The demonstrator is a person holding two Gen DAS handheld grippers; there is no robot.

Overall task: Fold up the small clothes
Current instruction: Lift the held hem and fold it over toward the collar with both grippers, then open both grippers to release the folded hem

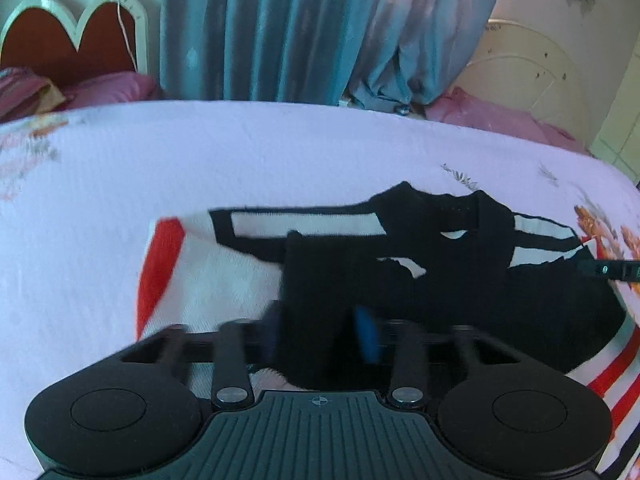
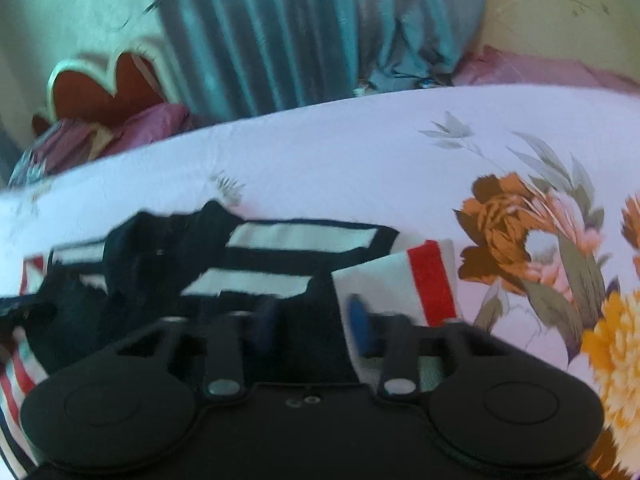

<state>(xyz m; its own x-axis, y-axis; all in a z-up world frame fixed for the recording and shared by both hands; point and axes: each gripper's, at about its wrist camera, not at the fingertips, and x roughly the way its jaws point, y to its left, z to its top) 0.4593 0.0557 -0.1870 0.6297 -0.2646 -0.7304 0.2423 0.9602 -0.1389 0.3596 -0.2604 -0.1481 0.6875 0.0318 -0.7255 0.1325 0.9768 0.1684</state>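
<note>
A small black, white and red garment [image 1: 400, 256] lies spread on the pale bed sheet [image 1: 200, 152]. My left gripper [image 1: 320, 336] is shut on a black fold of it, which hangs between the blue pads. In the right wrist view the same garment [image 2: 280, 264] lies across the sheet [image 2: 360, 152]. My right gripper [image 2: 310, 324] is shut on a black part of the garment next to its white and red sleeve [image 2: 424, 280]. The right gripper's tip [image 1: 608, 270] shows at the right edge of the left wrist view.
Blue curtains [image 1: 300, 28] hang behind the bed. A red headboard [image 1: 68, 40] and pink pillows [image 1: 112, 88] are at the back left, more pink bedding [image 1: 500, 120] at the back right. Flower prints [image 2: 520, 240] cover the sheet's right side.
</note>
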